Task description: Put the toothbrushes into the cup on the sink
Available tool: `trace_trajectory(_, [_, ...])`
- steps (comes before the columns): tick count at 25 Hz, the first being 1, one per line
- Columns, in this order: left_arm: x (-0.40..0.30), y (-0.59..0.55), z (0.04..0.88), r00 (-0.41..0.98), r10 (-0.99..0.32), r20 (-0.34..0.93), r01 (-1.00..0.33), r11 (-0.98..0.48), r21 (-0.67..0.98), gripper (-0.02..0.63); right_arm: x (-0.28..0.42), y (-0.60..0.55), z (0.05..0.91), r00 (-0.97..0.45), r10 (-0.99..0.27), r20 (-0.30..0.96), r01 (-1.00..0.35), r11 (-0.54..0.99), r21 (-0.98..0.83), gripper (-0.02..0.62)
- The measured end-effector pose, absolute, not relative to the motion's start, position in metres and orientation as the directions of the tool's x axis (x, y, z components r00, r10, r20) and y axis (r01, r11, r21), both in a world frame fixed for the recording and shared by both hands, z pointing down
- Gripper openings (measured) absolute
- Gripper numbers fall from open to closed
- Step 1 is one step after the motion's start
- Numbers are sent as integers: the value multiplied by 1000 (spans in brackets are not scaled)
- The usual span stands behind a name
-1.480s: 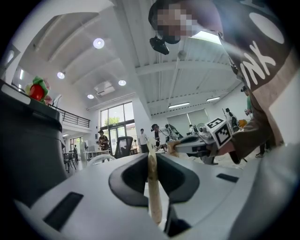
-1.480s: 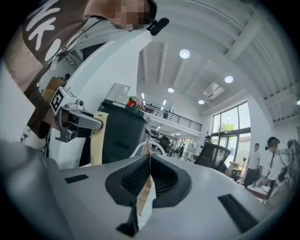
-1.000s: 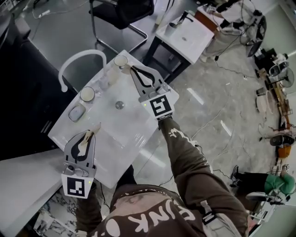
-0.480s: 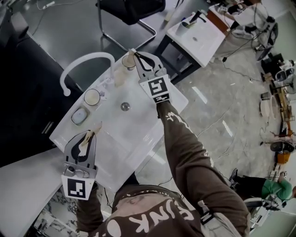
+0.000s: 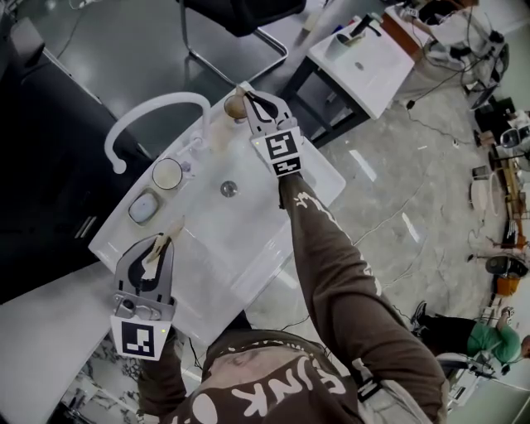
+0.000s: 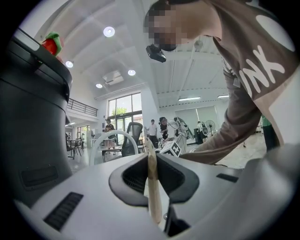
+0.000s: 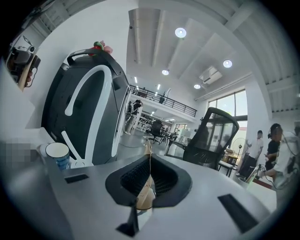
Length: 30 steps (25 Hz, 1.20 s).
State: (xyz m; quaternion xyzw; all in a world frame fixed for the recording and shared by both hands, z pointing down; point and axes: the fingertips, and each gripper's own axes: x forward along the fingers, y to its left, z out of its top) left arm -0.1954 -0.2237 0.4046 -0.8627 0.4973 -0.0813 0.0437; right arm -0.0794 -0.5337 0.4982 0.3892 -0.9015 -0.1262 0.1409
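Note:
A beige toothbrush [image 5: 152, 255] sticks out of my left gripper [image 5: 162, 238], which is shut on it over the near left corner of the white sink [image 5: 273, 211]. The left gripper view shows that toothbrush [image 6: 152, 183] pinched upright between the jaws. My right gripper [image 5: 246, 93] is shut on a second beige toothbrush [image 7: 146, 188]. Its tips hang at the rim of a brownish cup [image 5: 233, 107] on the sink's far edge. A white cup [image 5: 166, 174] with a blue pattern [image 7: 58, 153] stands by the tap.
A white arched tap [image 5: 154, 116] rises behind the basin, with a soap dish [image 5: 141, 207] to its left and the drain [image 5: 228, 189] in the middle. A black chair [image 5: 240, 16] and another small sink stand [image 5: 364, 66] lie beyond. People stand far off.
My right gripper has moved further out towards the brownish cup at the sink's far edge. The left gripper has stayed where it was, still holding its toothbrush.

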Motion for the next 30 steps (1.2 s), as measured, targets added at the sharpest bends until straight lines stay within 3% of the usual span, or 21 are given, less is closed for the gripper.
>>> trace_trajectory(10, [-197, -234, 396, 487, -870, 76, -850, -492, -187, 40, -71, -538, 505, -656, -741, 145, -689, 666, 287, 38])
trace_trajectory(13, [-202, -243, 386, 482, -875, 49, -849, -481, -219, 40, -71, -534, 503, -684, -715, 145, -666, 693, 276, 150])
trace_trajectory(21, [-226, -286, 400, 446, -893, 64, -836, -442, -325, 40, -72, -519, 484, -726, -679, 105, -634, 721, 278, 170])
trace_trajectory(30, [-224, -333, 447, 446, -889, 103, -845, -456, -278, 40, -55, -491, 440, -731, -681, 36, -645, 708, 287, 167])
